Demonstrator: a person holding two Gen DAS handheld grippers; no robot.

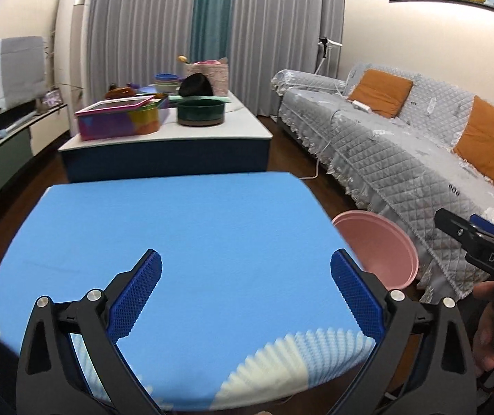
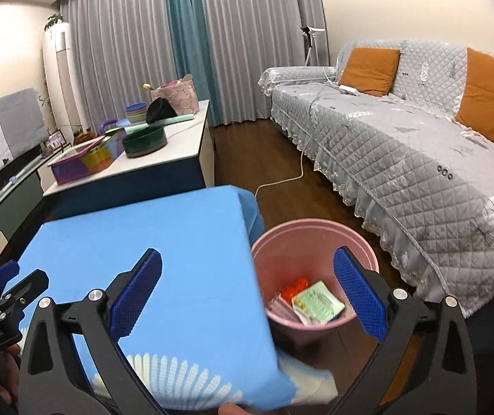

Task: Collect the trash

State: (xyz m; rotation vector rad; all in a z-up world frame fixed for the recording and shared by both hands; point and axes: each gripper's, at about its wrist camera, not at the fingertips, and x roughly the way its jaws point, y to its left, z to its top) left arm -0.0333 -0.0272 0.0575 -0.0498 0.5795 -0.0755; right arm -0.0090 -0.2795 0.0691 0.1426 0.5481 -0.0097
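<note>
A pink bin (image 2: 316, 242) stands on the floor beside the blue-clothed table (image 2: 143, 242). Inside it lie a green packet (image 2: 317, 302), an orange piece (image 2: 293, 287) and pink wrappers (image 2: 281, 307). My right gripper (image 2: 247, 294) is open and empty, held above the table's right edge and the bin. My left gripper (image 1: 245, 292) is open and empty over the blue table (image 1: 177, 224). The bin's rim (image 1: 381, 242) shows at the right of the left wrist view, and the right gripper (image 1: 478, 242) is above it there. The left gripper (image 2: 1, 297) shows at the lower left of the right wrist view.
A grey quilted sofa (image 2: 402, 145) with orange cushions (image 2: 367, 69) runs along the right. A white cable (image 2: 281, 180) lies on the wooden floor. A coffee table (image 1: 164, 131) behind holds a colourful box (image 1: 119, 117), a green bowl (image 1: 201, 112) and stacked bowls.
</note>
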